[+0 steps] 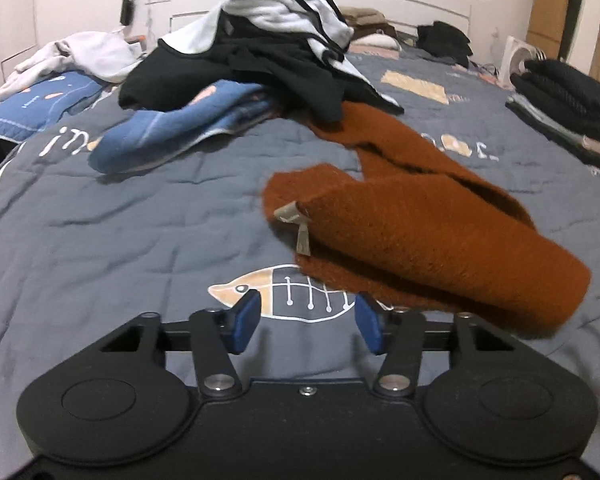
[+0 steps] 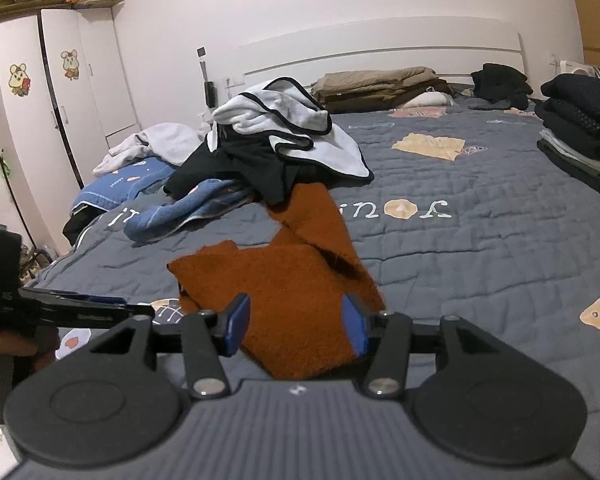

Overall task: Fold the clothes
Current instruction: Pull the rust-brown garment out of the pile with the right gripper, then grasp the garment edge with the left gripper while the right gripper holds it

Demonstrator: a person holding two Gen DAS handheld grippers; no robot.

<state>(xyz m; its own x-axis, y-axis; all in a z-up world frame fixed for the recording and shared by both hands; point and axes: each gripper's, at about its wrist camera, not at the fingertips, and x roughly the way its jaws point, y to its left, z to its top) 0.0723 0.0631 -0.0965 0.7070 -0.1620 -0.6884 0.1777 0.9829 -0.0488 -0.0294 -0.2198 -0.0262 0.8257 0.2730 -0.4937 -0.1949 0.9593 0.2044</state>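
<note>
The rust-brown knitted garment (image 2: 296,280) lies part-folded on the grey quilted bed (image 2: 480,248), its near end running between the blue pads of the right tool (image 2: 296,326), whose jaws stand apart without visibly pinching it. From the left wrist view the same garment sits at about two o'clock of the left tool (image 1: 307,322), which is open and empty over a fish print, beside the cloth. At twelve o'clock lies a heap of black, white and blue clothes (image 2: 268,148), and only the right wrist view shows the white wardrobe (image 2: 60,92) and folded stack (image 2: 580,136).
</note>
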